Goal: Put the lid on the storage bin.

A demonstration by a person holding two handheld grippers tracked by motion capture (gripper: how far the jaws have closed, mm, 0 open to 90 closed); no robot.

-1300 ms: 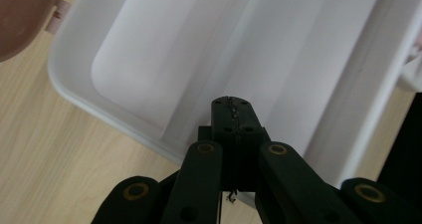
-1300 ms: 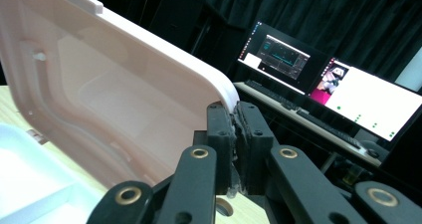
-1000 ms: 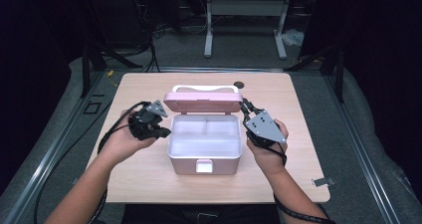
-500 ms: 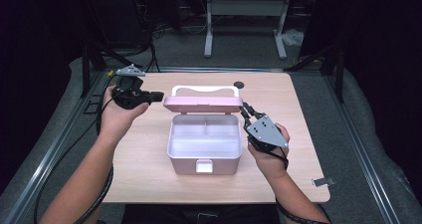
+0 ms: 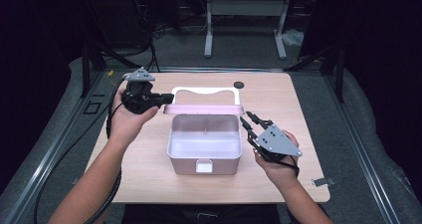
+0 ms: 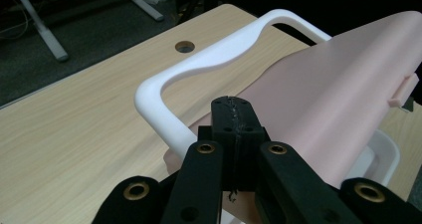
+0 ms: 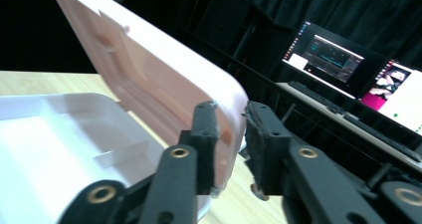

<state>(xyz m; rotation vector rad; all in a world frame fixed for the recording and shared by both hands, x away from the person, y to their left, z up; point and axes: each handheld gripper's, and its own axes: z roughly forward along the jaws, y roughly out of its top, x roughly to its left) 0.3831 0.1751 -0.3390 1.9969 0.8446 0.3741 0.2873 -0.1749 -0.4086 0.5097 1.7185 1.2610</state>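
A pink lunch box [image 5: 204, 147] stands open in the middle of the table, its inside bare. Its pink lid [image 5: 203, 109] stands upright at the back, with a white handle [image 5: 204, 90] behind it. My left gripper [image 5: 166, 100] is shut and empty, its tips at the lid's left end; in the left gripper view the gripper [image 6: 234, 115] points across the lid [image 6: 338, 99] and handle [image 6: 199, 64]. My right gripper [image 5: 249, 122] is at the box's right rear corner. Its jaws have just been opening, and the gripper [image 7: 229, 134] straddles the lid's edge [image 7: 149, 69] without pressing on it.
The wooden table [image 5: 278, 104] has a round hole [image 5: 239, 84] at its back and a small metal clip [image 5: 323, 182] near the front right corner. Dark floor, cables and a desk frame [image 5: 244, 15] lie beyond. Lit monitors [image 7: 326, 55] stand off to the side.
My left hand has lifted from beside the box's left wall and gone back to the lid's left end. The right gripper has drawn slightly toward me and its jaws have parted.
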